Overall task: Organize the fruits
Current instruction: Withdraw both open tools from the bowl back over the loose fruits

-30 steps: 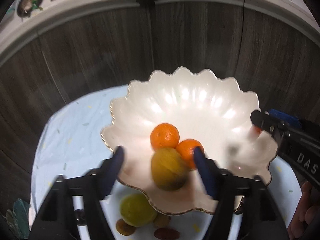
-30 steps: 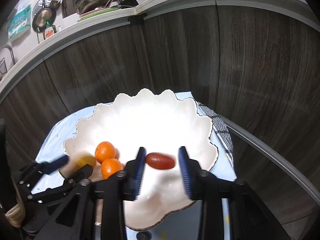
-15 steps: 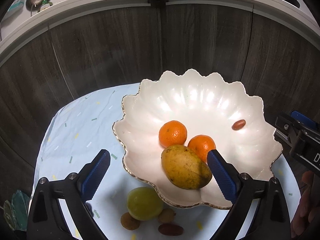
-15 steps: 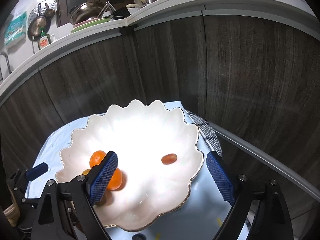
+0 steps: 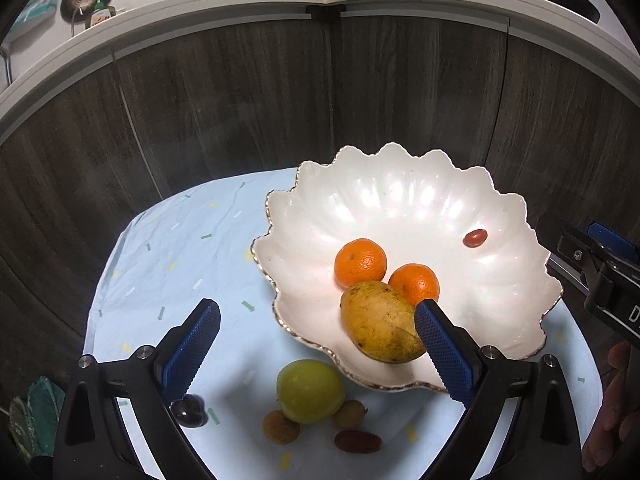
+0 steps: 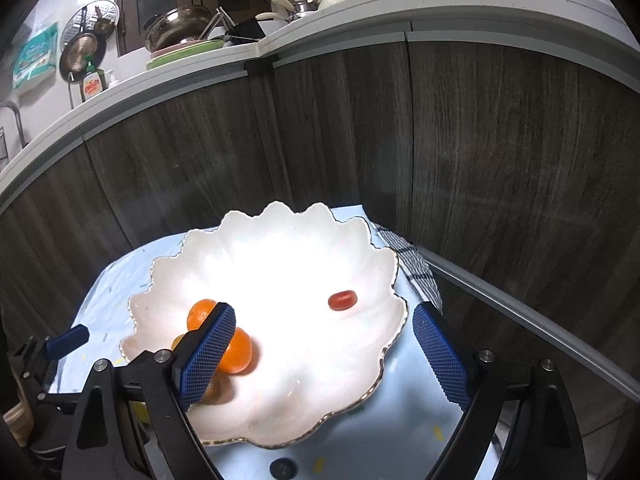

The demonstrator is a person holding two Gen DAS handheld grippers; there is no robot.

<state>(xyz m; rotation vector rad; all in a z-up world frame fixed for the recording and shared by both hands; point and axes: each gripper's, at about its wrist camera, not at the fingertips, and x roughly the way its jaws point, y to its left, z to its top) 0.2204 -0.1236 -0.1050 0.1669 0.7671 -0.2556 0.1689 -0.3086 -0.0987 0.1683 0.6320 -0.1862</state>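
A white scalloped bowl (image 5: 420, 208) stands on a pale blue cloth (image 5: 176, 248). In it lie two oranges (image 5: 361, 262), a yellow mango (image 5: 380, 326) and a small red fruit (image 5: 475, 237). My left gripper (image 5: 316, 348) is open and empty above the bowl's near rim. On the cloth in front lie a green fruit (image 5: 311, 391), two small brown fruits (image 5: 281, 426), a dark red date (image 5: 357, 441) and a dark cherry (image 5: 188, 410). My right gripper (image 6: 324, 356) is open and empty over the bowl (image 6: 288, 264), the red fruit (image 6: 342, 300) ahead of it.
Dark wood cabinet fronts (image 5: 240, 100) curve behind the table. A white counter (image 6: 200, 64) above holds pots and dishes. A checked cloth (image 6: 416, 264) hangs at the table's right edge. A dark knob (image 6: 283, 468) sits on the cloth near the front.
Both grippers opened wide and pulled back. The left let the mango go into the bowl; the right let the small red fruit go, and it lies in the bowl.
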